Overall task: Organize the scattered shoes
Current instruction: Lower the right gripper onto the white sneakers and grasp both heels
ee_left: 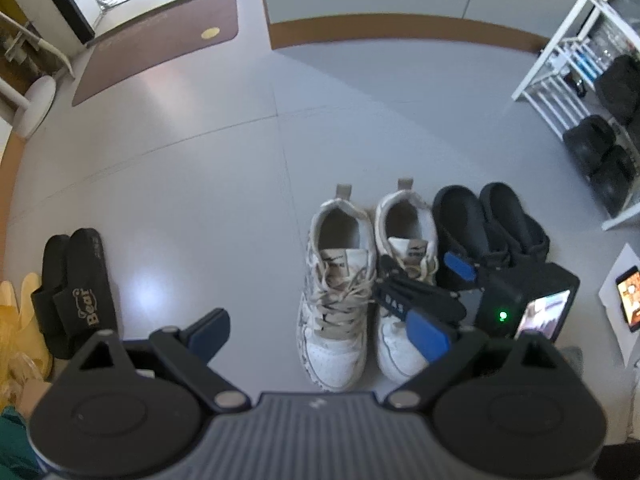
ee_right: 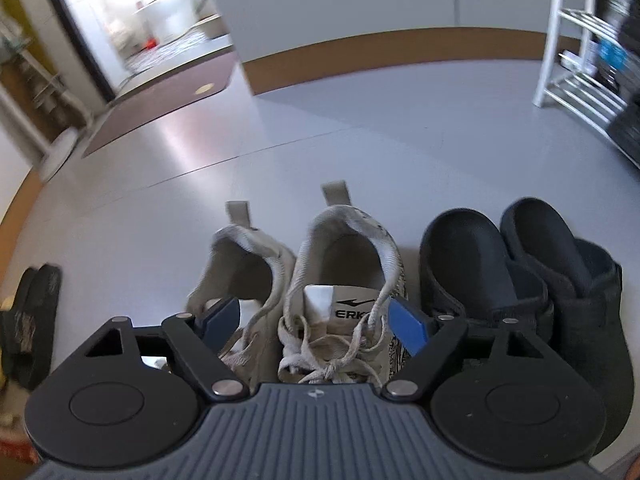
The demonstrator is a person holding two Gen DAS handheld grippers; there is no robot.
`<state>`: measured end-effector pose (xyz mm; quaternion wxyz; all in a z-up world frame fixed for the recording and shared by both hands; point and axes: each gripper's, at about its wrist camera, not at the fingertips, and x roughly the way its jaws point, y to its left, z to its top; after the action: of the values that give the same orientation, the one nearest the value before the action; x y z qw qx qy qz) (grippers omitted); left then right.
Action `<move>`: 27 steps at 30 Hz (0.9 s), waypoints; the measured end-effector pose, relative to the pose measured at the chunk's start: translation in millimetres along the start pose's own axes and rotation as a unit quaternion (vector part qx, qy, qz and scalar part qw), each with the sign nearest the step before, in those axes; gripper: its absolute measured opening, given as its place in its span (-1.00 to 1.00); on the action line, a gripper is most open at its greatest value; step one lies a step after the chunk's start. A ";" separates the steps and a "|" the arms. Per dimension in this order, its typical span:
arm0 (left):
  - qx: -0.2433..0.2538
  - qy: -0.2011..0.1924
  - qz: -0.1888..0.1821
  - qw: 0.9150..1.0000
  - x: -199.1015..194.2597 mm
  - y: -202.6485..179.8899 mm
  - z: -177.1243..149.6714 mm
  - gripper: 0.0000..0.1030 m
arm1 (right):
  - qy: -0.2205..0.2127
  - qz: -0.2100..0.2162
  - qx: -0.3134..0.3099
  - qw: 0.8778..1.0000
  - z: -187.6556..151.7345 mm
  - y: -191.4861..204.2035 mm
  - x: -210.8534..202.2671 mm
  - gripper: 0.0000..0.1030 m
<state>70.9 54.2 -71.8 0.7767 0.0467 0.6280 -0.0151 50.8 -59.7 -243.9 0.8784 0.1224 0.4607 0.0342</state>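
From the left wrist camera, the left gripper (ee_left: pixel 318 330) hangs over a pale grey floor (ee_left: pixel 180 184) with its blue-padded jaws spread wide and nothing between them. Ahead of it a pair of white sneakers (ee_left: pixel 366 292) stands side by side, heels away from the camera, and a pair of black slippers (ee_left: pixel 490 226) sits just to their right, also lined up together. The right gripper (ee_left: pixel 442 298) reaches in from the right over the right-hand sneaker, one blue pad near its tongue and the other lower by its toe. Well apart on the left lie black slides (ee_left: pixel 76 292) with a "Bear" logo, next to something yellow. A white rack (ee_left: pixel 560 80) holding dark shoes stands at the far right, and a brown mat (ee_left: pixel 160 40) lies near the doorway. From the right wrist camera, the right gripper (ee_right: pixel 316 322) straddles the right-hand sneaker (ee_right: pixel 344 300): its jaws stand apart on either side of the laces, the left pad down between the two sneakers, the right pad beside the shoe's outer edge. Whether the pads press the shoe cannot be told. The black slippers (ee_right: pixel 520 272) sit just right, touching each other.
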 end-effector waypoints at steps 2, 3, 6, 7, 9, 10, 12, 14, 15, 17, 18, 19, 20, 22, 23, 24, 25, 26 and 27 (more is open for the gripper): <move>-0.003 0.006 0.007 1.000 5.2 4.4 1.2 0.87 | -0.006 0.000 0.004 1.000 -4.1 1.9 4.0 0.59; -0.005 0.008 0.009 1.000 6.9 6.6 2.5 0.87 | -0.013 0.000 -0.001 1.000 -7.9 4.3 5.6 0.53; -0.022 0.012 0.020 0.999 11.7 18.8 6.4 0.86 | -0.027 -0.001 -0.029 0.999 -16.7 11.9 6.5 0.41; -0.026 0.011 0.021 0.999 12.1 20.5 7.6 0.86 | -0.031 -0.002 -0.035 0.999 -19.3 14.2 7.0 0.36; -0.033 0.012 0.022 0.999 13.8 22.9 11.2 0.86 | -0.034 -0.002 -0.032 0.999 -21.9 17.1 9.0 0.24; -0.035 0.013 0.021 0.999 14.8 23.4 12.8 0.86 | -0.034 -0.002 -0.029 0.999 -22.4 18.7 10.8 0.12; -0.035 0.015 0.020 0.999 16.4 22.5 15.0 0.86 | -0.030 -0.003 -0.030 0.999 -23.4 24.0 15.9 -0.03; -0.032 0.016 0.018 0.999 17.5 20.7 17.8 0.86 | -0.031 -0.005 -0.040 0.999 -24.9 30.0 19.3 -0.10; -0.031 0.017 0.016 0.999 17.8 19.9 18.7 0.86 | -0.034 -0.010 -0.049 0.998 -25.2 33.3 21.1 -0.11; -0.029 0.018 0.013 0.999 18.7 19.1 19.4 0.86 | -0.039 -0.018 -0.055 0.998 -23.5 36.4 22.7 -0.14; -0.028 0.019 0.011 0.999 19.1 18.7 19.6 0.86 | -0.040 -0.021 -0.055 0.997 -22.2 37.3 24.4 -0.14; -0.029 0.020 0.011 0.999 19.5 19.1 19.5 0.86 | -0.041 -0.024 -0.054 0.997 -20.9 38.0 26.4 -0.16; -0.029 0.022 0.011 0.999 20.3 19.7 18.9 0.86 | -0.037 -0.026 -0.054 0.998 -19.4 38.7 30.3 -0.16; -0.029 0.026 0.010 0.999 23.0 20.8 18.3 0.86 | -0.029 -0.026 -0.051 0.998 -18.5 39.2 39.3 -0.18; -0.029 0.028 0.010 0.999 24.4 21.4 18.1 0.86 | -0.028 -0.026 -0.050 0.998 -18.7 39.3 41.7 -0.18; -0.029 0.030 0.009 0.999 25.7 21.9 17.8 0.86 | -0.028 -0.026 -0.051 0.998 -19.7 39.6 42.7 -0.18; -0.031 0.033 0.010 0.999 27.2 21.7 18.4 0.86 | -0.029 -0.026 -0.052 0.998 -20.9 40.1 44.1 -0.18; -0.031 0.033 0.010 0.999 27.4 21.3 18.9 0.86 | -0.029 -0.025 -0.053 0.998 -22.6 40.0 45.8 -0.18; -0.031 0.032 0.009 0.999 27.6 20.7 19.5 0.86 | -0.030 -0.023 -0.053 0.998 -24.5 39.2 47.7 -0.18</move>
<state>97.4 73.9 -93.6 0.7573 0.0287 0.6523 0.0127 60.2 -9.0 -285.8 0.8975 0.0655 0.4348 0.0346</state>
